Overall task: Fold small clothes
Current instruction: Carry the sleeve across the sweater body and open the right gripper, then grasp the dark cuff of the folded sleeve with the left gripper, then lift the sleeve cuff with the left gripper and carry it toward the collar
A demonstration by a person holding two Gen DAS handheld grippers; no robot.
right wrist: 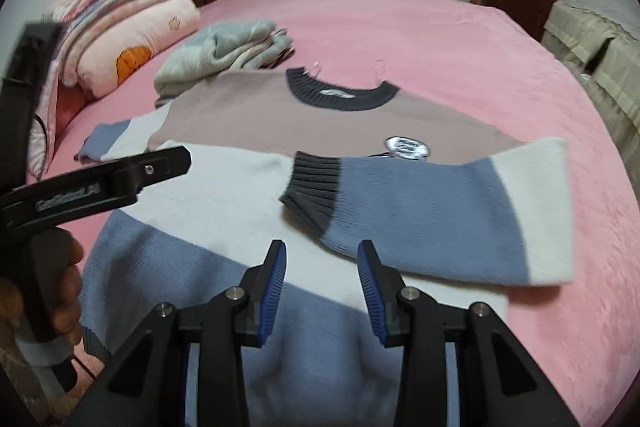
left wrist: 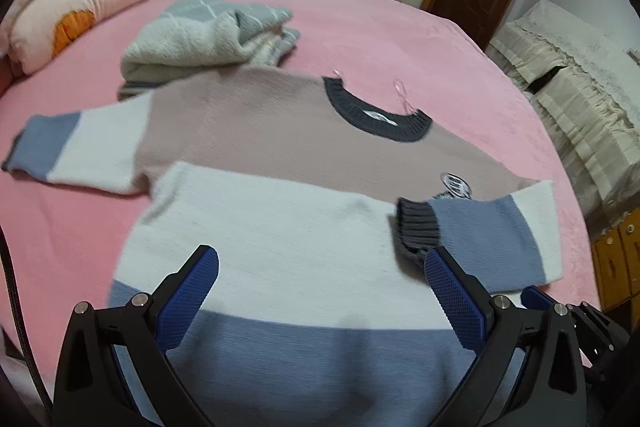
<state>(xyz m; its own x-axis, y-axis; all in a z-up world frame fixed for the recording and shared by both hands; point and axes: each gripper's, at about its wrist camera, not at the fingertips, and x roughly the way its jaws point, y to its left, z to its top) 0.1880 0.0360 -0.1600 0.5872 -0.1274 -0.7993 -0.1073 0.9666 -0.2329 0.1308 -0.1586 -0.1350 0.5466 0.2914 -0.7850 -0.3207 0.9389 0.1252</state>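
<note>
Striped knit pink-white-blue sweater [right wrist: 248, 115] flat on pink bed [right wrist: 440, 39]; blue sleeve [right wrist: 420, 199] folded across chest, centre frame. Right gripper [right wrist: 322, 267] fingers apart, empty; left gripper [left wrist: 320, 267] fingers spread wide, empty, hovering lower frame.

left tool [left wrist: 320, 267]: jaws wide apart, empty | right tool [right wrist: 322, 255]: jaws partly apart, empty

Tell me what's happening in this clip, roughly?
A person with tongs in each hand is folding a colour-block sweater spread flat on a pink bed. One sleeve is already folded across the chest, cuff toward the middle; the other sleeve lies stretched out. Both the right tongs and the left tongs are open above the lower body, holding nothing. A folded grey garment lies beyond.
</note>
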